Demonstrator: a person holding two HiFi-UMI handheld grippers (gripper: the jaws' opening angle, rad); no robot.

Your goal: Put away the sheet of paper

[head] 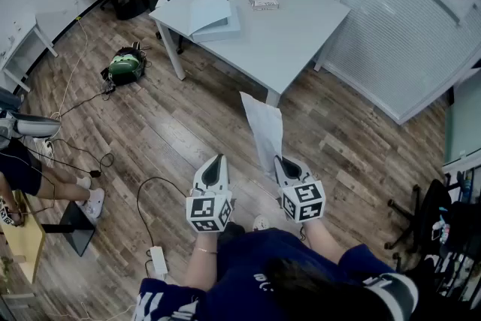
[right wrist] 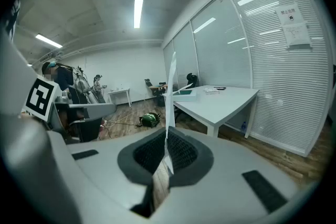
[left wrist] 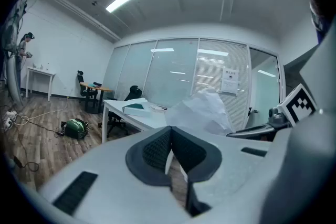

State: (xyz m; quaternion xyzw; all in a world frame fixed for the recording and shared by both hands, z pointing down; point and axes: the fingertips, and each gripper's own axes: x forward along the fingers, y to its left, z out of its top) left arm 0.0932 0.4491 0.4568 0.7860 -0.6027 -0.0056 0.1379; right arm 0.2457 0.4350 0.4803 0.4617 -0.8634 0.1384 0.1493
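Wood-floored office, white surface (head: 293, 41) sitting well ahead. The right gripper (right wrist: 167, 140) is pinching its fingers on the sheet of paper (head: 264, 128), which is sticking up past them. The left gripper (head: 217, 159) is sitting fully closed and empty, just beside it. I'd be keeping that pinch firm heading for the folder (head: 213, 15).

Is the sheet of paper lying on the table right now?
No, the right gripper holds the sheet of paper upright over the floor, short of the table.
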